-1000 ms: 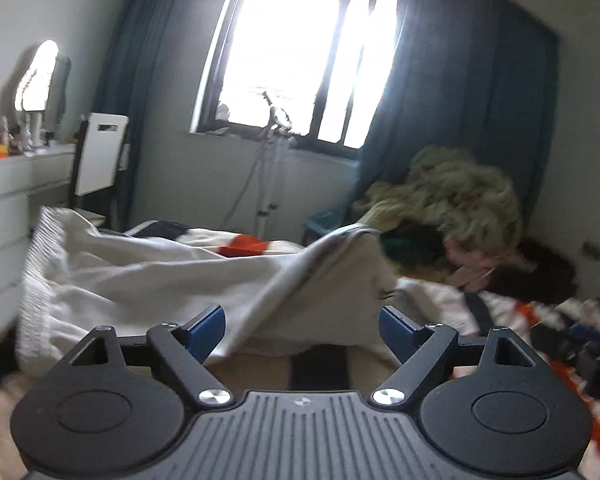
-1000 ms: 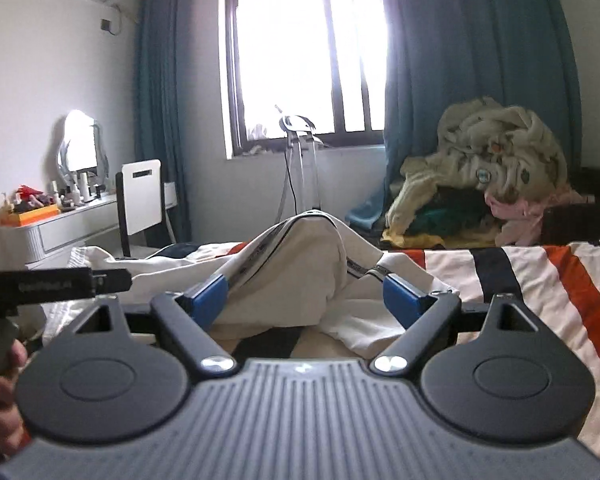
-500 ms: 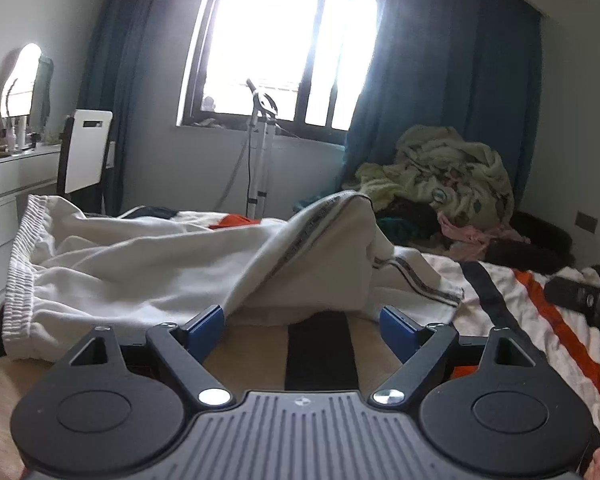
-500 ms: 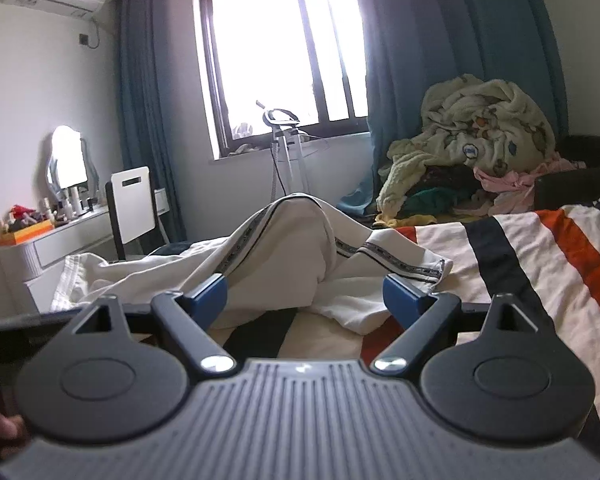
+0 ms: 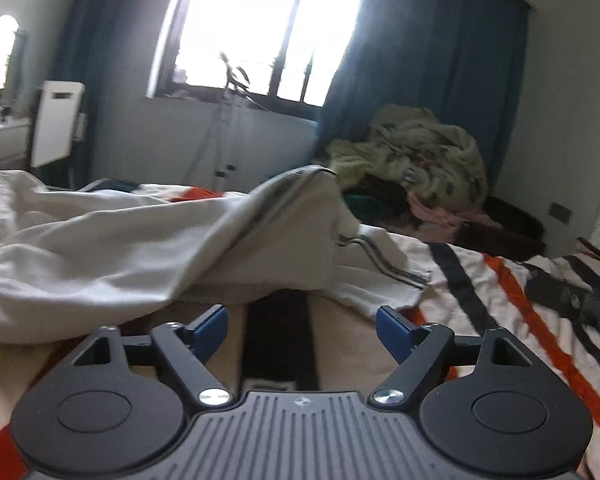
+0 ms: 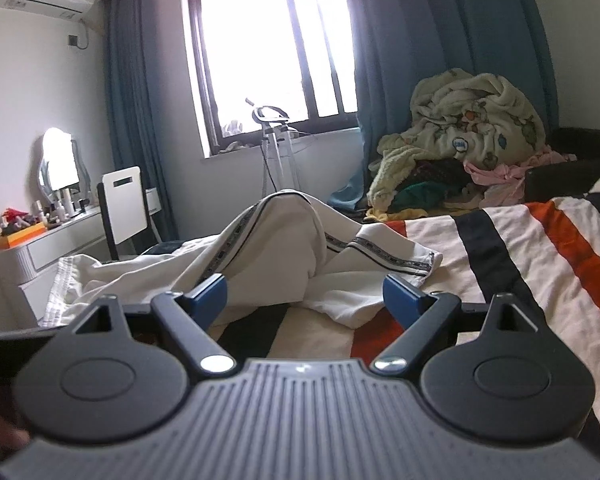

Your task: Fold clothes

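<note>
A pair of white trousers [image 5: 112, 256] with a dark patterned side stripe lies rumpled on the striped bed; one leg humps up in the middle and its cuff [image 6: 396, 256] rests flat to the right. My left gripper [image 5: 302, 326] is open, low over the bedspread, just short of the fabric's near edge. My right gripper [image 6: 305, 294] is open too, a little back from the cloth, with nothing between its blue fingertips [image 6: 398, 298]. The other gripper's dark body [image 5: 580, 300] shows at the right of the left wrist view.
The bedspread [image 6: 540, 248] has black, orange and white stripes. A heap of blankets and clothes [image 6: 472, 148] is piled at the far right by the curtain. A white dresser with a mirror [image 6: 60, 164] and a white chair [image 6: 126, 204] stand at the left.
Both grippers have pulled back from the trousers and stay open. The left view has swung right and lower, so the trousers now sit further left in it.
</note>
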Demonstrator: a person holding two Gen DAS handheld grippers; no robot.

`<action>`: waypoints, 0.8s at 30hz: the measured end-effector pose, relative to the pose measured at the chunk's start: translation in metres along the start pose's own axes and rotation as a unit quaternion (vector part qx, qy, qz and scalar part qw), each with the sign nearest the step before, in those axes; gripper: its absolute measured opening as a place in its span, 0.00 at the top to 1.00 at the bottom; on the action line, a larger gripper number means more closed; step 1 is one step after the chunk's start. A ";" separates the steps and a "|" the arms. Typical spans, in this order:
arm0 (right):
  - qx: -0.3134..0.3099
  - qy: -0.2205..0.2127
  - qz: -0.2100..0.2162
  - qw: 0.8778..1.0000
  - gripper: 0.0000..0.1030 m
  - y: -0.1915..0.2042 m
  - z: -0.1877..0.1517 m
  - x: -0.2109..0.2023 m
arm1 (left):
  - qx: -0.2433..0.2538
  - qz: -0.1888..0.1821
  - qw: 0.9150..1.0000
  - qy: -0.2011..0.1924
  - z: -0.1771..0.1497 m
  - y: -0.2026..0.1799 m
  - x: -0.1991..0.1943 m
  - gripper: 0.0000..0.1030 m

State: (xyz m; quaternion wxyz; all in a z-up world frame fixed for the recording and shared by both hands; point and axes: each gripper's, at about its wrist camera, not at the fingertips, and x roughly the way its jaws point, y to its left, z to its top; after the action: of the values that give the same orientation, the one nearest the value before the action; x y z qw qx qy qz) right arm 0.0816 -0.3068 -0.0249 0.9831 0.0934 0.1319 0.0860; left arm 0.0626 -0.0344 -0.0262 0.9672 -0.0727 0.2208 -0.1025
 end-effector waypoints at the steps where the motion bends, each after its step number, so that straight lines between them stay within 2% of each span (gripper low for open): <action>1: 0.002 0.000 -0.005 1.000 0.16 -0.002 0.000 0.001 | 0.003 -0.001 1.000 0.005 0.006 -0.001 0.012 0.23; 6: 0.009 0.003 -0.022 1.000 0.16 -0.013 -0.001 0.009 | 0.013 -0.021 1.000 0.000 0.043 0.000 0.083 0.23; 12: 0.020 0.032 -0.066 0.997 0.16 -0.038 -0.008 0.052 | 0.069 0.024 0.997 -0.022 0.092 -0.015 0.181 0.23; 16: 0.052 0.034 -0.130 0.990 0.16 -0.063 -0.011 0.096 | 0.105 0.053 0.992 -0.035 0.118 -0.022 0.240 0.23; 19: 0.067 0.056 -0.135 0.987 0.17 -0.080 -0.024 0.125 | 0.107 0.057 0.992 -0.039 0.131 -0.023 0.276 0.24; 21: 0.080 0.077 -0.143 0.984 0.17 -0.090 -0.033 0.141 | 0.096 0.049 0.994 -0.033 0.139 -0.021 0.295 0.35; 23: 0.093 0.084 -0.136 0.983 0.17 -0.096 -0.038 0.150 | 0.091 0.041 0.995 -0.026 0.143 -0.022 0.308 0.60; 24: 0.095 0.084 -0.135 0.983 0.17 -0.097 -0.040 0.153 | 0.094 0.039 0.995 -0.024 0.144 -0.024 0.311 0.65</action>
State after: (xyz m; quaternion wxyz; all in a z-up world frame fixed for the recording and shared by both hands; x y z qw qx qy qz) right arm 0.2300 -0.3649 -0.1206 0.9577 0.1598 0.2333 -0.0525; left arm 0.3969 -0.1152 -0.0216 0.9781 0.0243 0.1891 -0.0835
